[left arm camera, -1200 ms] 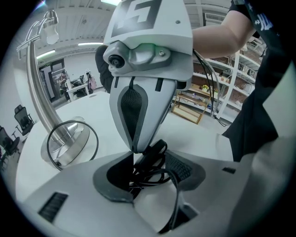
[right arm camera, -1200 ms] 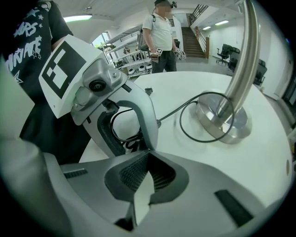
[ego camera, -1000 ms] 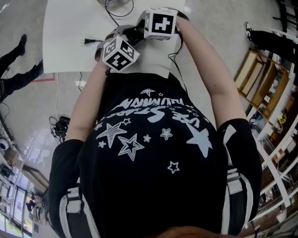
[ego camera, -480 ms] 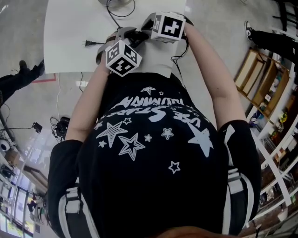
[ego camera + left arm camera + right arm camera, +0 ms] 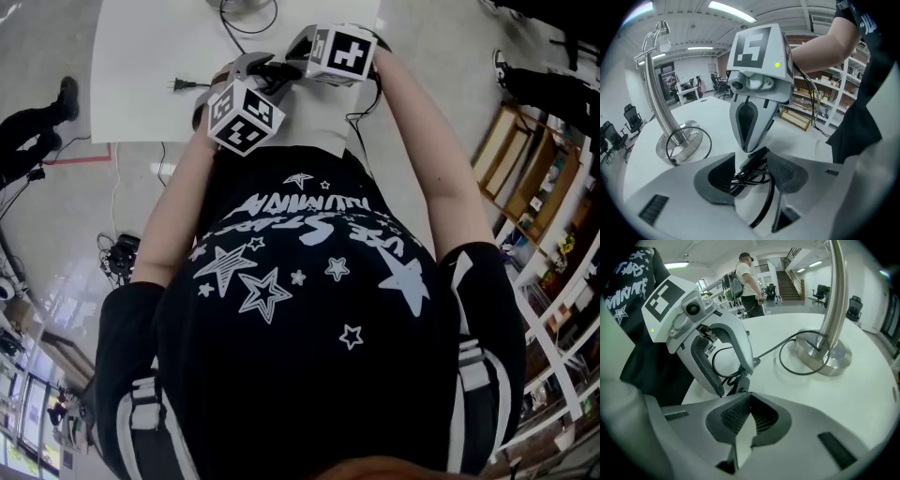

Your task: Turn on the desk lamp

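One lamp (image 5: 663, 105) stands upright on the white tabletop (image 5: 799, 136), beyond the two tools. It has a silver stem, a round base and a single bulb at the top. One black cord (image 5: 765, 199) loops round the base and runs toward the tools. Its one plug (image 5: 176, 86) lies loose on the tabletop, prongs bare.

The left tool (image 5: 752, 171) has its jaws partly closed on the black inline switch (image 5: 754, 159) and a bunch of cord gathered with it. The switch lies against one pad, the cord loops against the other. The right tool (image 5: 750, 404) has its jaws pressed together with nothing between them, and its tip sits just at the switch from the far side.

Each tool carries one cube (image 5: 246, 114) with square black-and-white markers – patterns only, no words. The person's black shirt (image 5: 319, 309) shows white stars and two lines of lettering (upside down from the head view, not clear enough to read).
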The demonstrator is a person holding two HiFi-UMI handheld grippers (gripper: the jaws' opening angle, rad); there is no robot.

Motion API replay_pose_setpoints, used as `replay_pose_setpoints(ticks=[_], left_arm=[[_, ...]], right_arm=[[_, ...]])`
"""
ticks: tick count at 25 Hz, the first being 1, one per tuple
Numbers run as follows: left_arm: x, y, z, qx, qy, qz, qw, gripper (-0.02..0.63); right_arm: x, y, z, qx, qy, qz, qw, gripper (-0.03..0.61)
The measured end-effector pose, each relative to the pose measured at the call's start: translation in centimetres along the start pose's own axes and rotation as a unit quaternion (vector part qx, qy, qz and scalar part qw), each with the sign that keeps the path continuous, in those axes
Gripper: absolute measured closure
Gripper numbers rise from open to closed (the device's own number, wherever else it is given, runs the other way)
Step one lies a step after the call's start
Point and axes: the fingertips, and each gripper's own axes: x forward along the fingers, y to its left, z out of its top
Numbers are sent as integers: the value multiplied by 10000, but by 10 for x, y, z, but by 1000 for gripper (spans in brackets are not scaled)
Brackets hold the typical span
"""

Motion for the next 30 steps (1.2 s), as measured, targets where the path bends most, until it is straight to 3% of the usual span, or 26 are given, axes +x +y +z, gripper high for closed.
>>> replay_pose_setpoints(ticks=[7,10,21,24,28,30], left_arm=[[1,1,-13,-13,106,47,9999,384],[5,-1,-14,33,115,97,9999,414],[6,2,-17,49,-82,215,9997,437],[6,1,-15,56,-95,228,9997,439],[5,-1,-13,54,-117,213,9997,440],[6,-1,-14,58,-123,219,9997,440]], right_arm=[[3,-1,11,-163,-96,-19,9998,575],[4,-1,10,-187,-55,-57,9998,575],[7,-1,8,-141,54,-47,9999,575],[6,-2,17,-166,-128,-11,9998,575],[4,-2,12,-261,330,-62,9991,575],[4,-3,13,-244,327,-31,9992,575]])
